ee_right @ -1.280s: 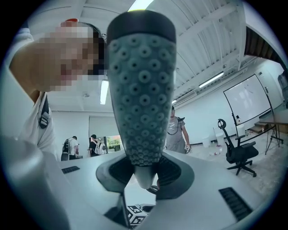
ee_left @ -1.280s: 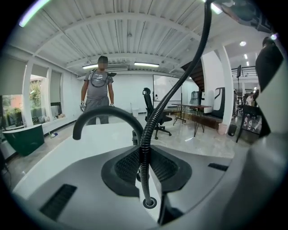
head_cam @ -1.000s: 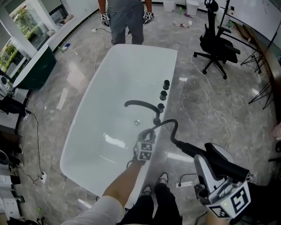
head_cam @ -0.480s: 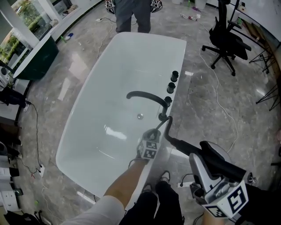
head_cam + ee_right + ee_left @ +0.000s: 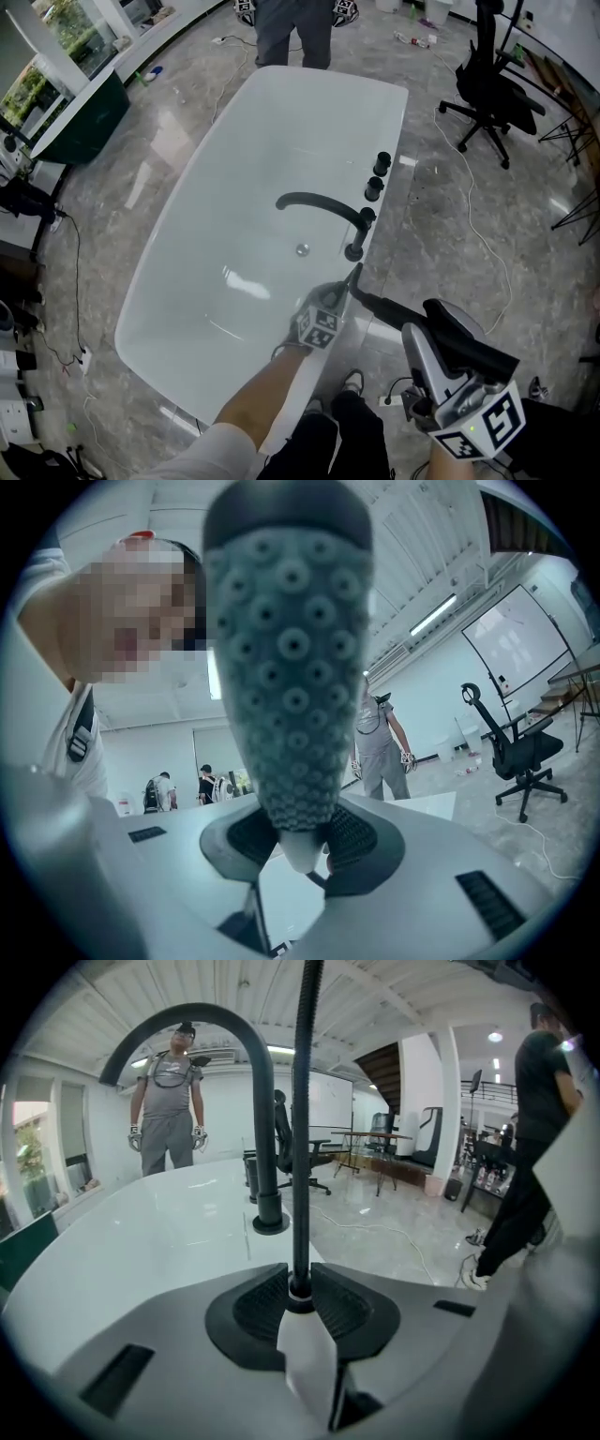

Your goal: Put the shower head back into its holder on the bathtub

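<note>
Bathtub [image 5: 234, 187] rim: left gripper [image 5: 300, 1307] pinching hose [image 5: 304, 1101], right gripper [image 5: 300, 841] clamped on shower head [image 5: 291, 667]; looks mid-approach, next seat head into holder [image 5: 354, 251] at 11 o'clock.

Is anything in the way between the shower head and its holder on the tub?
Nothing visible. The right tongs grip the shower head; the holder sits on the tub rim beside the faucet. Only the hose, pinched in the left tongs, runs between them.
</note>
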Available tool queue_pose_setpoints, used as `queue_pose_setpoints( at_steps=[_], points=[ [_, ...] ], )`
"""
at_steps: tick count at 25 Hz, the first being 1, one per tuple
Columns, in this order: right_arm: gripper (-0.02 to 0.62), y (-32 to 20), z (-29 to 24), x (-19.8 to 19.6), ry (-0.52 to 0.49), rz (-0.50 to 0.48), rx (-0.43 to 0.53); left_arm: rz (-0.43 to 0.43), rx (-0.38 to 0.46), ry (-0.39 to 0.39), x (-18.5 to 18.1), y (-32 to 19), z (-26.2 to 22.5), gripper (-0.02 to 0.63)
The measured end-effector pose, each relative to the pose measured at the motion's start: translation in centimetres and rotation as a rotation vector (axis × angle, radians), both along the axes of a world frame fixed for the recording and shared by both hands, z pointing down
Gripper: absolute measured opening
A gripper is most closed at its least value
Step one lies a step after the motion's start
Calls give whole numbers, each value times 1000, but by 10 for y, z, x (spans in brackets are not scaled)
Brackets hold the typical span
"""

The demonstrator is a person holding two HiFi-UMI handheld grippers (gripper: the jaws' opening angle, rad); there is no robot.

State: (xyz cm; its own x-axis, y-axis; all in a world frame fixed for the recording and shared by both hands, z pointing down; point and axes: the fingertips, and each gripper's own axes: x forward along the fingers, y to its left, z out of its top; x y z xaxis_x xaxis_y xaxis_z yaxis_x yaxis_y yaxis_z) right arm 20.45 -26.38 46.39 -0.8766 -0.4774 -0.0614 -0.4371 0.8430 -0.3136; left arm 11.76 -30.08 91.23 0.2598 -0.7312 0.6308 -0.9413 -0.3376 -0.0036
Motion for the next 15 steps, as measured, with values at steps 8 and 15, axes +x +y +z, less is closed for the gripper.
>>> queue_pose_setpoints(
  at_steps=[8, 15],
  points=[
    [129, -6, 26, -13, 55, -1, -12, -20, 0, 40, -13, 29, -14, 81],
    [129, -28, 61, -40, 135, 22, 48, -92, 114, 100, -10, 50, -66, 81]
  ],
)
